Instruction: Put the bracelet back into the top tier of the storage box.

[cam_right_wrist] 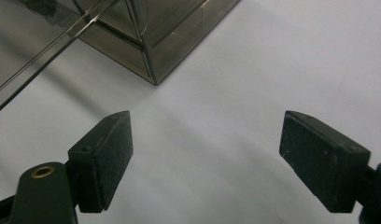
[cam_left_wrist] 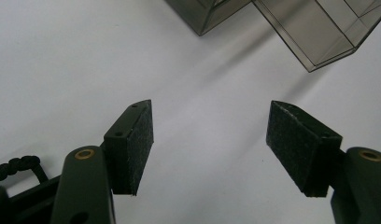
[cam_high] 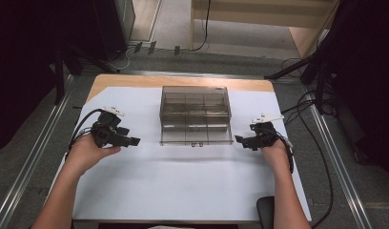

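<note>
Two grippers wait low in the high view, the left gripper (cam_high: 133,140) at lower left and the right gripper (cam_high: 239,139) at lower right, jaws spread wide and holding nothing. Between them, mid-frame on the white surface (cam_high: 183,186), sits the smoky transparent plastic compartment box (cam_high: 196,114), untouched; the work looks barely begun.

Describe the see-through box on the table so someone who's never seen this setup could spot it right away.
Start at the white sheet covering the table. The box sits at its far middle, ahead of and between the left gripper and the right gripper. It is the smoky clear plastic case divided into small compartments.
</note>
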{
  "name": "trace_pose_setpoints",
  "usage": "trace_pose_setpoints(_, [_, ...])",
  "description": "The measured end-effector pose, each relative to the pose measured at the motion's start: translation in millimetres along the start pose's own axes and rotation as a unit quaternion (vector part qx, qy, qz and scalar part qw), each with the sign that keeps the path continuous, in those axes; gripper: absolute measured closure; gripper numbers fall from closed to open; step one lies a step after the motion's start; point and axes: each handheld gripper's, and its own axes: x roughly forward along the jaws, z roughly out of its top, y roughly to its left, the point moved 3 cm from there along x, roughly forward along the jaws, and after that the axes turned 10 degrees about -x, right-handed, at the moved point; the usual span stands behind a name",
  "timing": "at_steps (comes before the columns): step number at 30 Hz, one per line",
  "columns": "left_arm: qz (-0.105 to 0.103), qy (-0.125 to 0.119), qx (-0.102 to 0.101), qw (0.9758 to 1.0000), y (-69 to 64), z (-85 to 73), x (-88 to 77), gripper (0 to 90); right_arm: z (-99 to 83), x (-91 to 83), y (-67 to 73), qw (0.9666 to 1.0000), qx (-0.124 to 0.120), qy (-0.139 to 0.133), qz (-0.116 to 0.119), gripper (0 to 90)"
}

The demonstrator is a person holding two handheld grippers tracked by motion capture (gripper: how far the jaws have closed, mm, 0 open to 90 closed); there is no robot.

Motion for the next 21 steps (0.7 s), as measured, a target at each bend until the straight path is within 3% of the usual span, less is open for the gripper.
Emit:
trace_pose_setpoints(6, [0.011, -0.002, -0.003, 0.9999, 2.7, -0.3, -5.0, 33.5, 0.5, 0.6, -0.1, 1.0, -0.002, -0.002, 0.001, 18.3])
trace_pose_setpoints(12, [0.024, 0.0, -0.021, 0.9995, 7.6, -0.1, -15.3, 33.6, 0.3, 0.9, 0.1, 1.0, -0.002, 0.0, 0.002, 18.3])
trace_pose_setpoints(21, [0.043, 0.025, -0.018, 0.9986, 14.5, -3.1, -25.4, 33.4, 0.6, 1.7, 0.6, 1.0, -0.003, 0.0, 0.003, 18.3])
